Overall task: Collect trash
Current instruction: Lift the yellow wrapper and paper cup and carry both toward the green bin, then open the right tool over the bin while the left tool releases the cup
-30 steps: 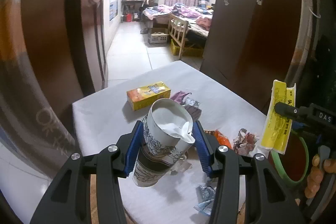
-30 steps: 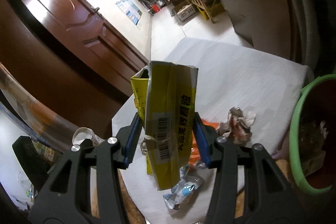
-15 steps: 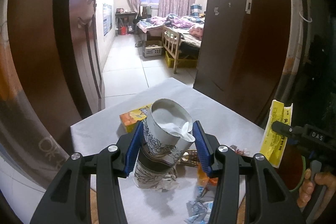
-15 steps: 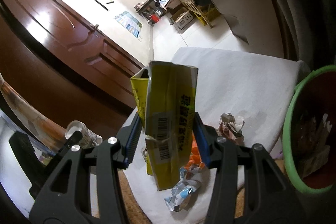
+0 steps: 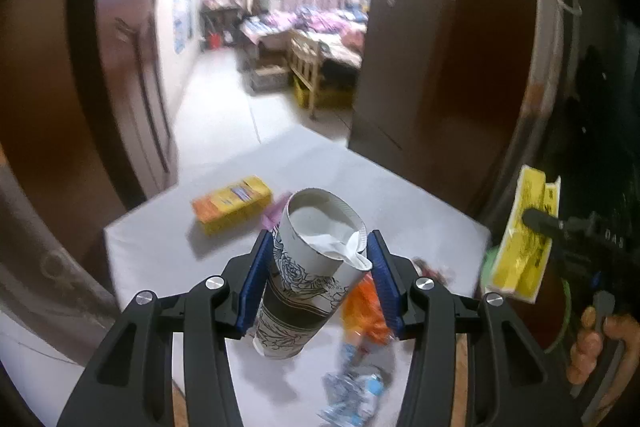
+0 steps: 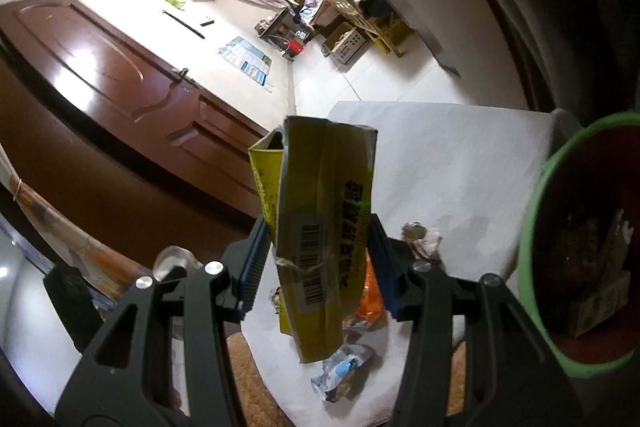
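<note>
My left gripper (image 5: 318, 277) is shut on a floral paper cup (image 5: 308, 275) with crumpled tissue inside, held above the white table (image 5: 168, 251). My right gripper (image 6: 320, 263) is shut on a flattened yellow carton (image 6: 320, 239), held above the table's near corner; the carton also shows at the right in the left wrist view (image 5: 520, 239). A green-rimmed red bin (image 6: 536, 227) with trash inside sits to the right of the table. Loose wrappers lie on the table: an orange one (image 5: 366, 311), a blue-silver one (image 6: 340, 371) and a crumpled one (image 6: 422, 241).
A yellow-orange box (image 5: 232, 201) lies on the table's far left. Dark wooden doors (image 5: 440, 47) flank the table on both sides. A tiled floor (image 5: 224, 111) leads to a bedroom behind. A hand (image 5: 596, 347) holds the right gripper.
Both grippers have risen and pulled back, still holding the cup and the carton. The right gripper has moved nearer the bin, which fills more of its view.
</note>
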Action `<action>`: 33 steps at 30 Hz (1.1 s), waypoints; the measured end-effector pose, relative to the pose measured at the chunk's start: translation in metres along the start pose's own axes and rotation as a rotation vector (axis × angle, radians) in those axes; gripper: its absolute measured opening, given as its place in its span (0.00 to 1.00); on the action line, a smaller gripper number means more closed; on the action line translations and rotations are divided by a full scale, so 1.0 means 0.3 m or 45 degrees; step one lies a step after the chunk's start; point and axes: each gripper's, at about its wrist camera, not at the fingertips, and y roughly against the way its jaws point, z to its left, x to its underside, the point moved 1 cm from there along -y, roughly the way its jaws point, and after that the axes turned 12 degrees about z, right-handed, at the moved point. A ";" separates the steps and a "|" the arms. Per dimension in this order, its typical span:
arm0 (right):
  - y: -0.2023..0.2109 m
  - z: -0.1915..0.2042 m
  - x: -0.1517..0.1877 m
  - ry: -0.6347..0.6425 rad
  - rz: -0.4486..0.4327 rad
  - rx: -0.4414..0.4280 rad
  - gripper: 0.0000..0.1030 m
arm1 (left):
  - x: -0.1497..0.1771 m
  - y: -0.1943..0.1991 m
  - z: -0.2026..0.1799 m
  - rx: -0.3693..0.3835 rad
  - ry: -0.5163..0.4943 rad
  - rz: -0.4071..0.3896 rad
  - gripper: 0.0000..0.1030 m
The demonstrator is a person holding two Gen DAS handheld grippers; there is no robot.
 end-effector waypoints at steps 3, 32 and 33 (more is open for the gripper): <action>0.027 -0.054 0.002 -0.056 -0.010 0.000 0.46 | 0.004 -0.026 -0.048 0.051 -0.029 0.043 0.44; 0.493 -0.387 0.051 -0.346 -0.352 0.299 0.47 | -0.032 -0.269 -0.749 0.612 -0.403 0.277 0.45; 0.506 -0.405 0.054 -0.350 -0.356 0.313 0.50 | -0.035 -0.273 -0.786 0.637 -0.430 0.292 0.47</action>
